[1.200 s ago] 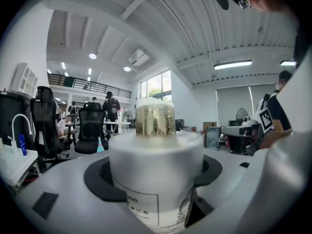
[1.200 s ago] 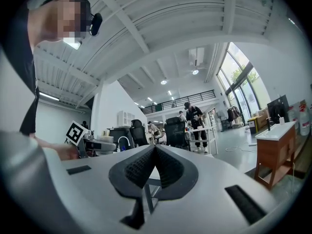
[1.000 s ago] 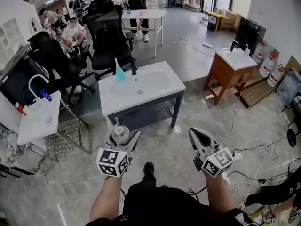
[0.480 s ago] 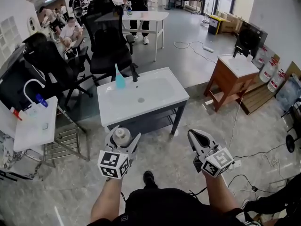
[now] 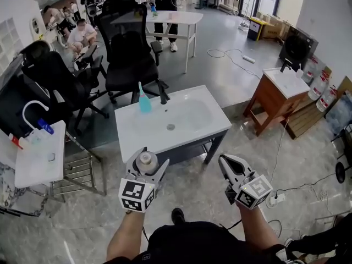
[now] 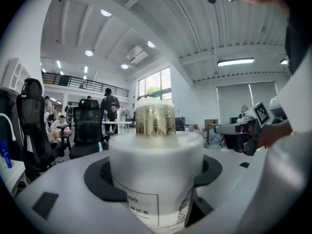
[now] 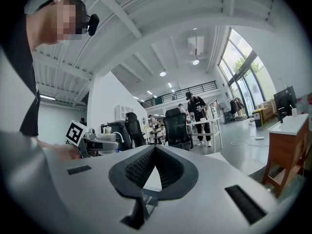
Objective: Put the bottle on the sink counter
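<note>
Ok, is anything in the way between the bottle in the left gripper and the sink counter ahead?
Nothing visible. The left gripper holds the bottle, and only floor lies between it and the sink counter. A teal bottle stands at the counter's far edge by the faucet.

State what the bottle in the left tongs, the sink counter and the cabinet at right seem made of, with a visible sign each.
Bottle: probably frosted white plastic or glass, matte and cloudy; its cap looks clear and gold-tinted. Sink counter: likely glazed ceramic, smooth white with a soft sheen. Cabinet: seemingly wood, reddish brown and matte.
</note>
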Demonstrator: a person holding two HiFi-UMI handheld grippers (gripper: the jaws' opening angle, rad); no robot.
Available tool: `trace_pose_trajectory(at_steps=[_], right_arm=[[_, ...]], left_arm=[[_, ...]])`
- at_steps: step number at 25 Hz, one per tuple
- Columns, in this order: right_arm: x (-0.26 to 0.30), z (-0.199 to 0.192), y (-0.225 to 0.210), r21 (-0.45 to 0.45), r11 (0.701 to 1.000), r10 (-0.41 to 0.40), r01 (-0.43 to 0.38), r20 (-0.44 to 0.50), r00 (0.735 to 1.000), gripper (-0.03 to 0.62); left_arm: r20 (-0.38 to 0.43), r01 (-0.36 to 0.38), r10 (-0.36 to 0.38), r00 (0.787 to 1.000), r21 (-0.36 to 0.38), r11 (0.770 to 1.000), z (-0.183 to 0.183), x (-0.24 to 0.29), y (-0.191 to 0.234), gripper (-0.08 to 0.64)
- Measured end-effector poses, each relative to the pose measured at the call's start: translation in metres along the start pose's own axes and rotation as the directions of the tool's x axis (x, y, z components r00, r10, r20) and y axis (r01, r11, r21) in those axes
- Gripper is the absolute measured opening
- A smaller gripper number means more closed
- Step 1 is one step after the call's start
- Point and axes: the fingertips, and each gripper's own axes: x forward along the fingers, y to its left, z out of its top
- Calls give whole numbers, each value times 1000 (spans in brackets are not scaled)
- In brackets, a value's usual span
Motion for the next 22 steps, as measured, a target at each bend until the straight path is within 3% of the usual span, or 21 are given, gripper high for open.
trace_pose_trajectory(at_steps=[13, 22], right_arm=[[58, -2, -10, 4, 1000, -21, 21, -53, 998, 14], [91, -4, -62, 29, 1000, 2, -1, -40, 999, 14]], left_arm=[[22, 36, -35, 999, -50, 998, 0, 29, 48, 337], [-12, 39, -39, 999, -46, 998, 0, 90, 56, 337]])
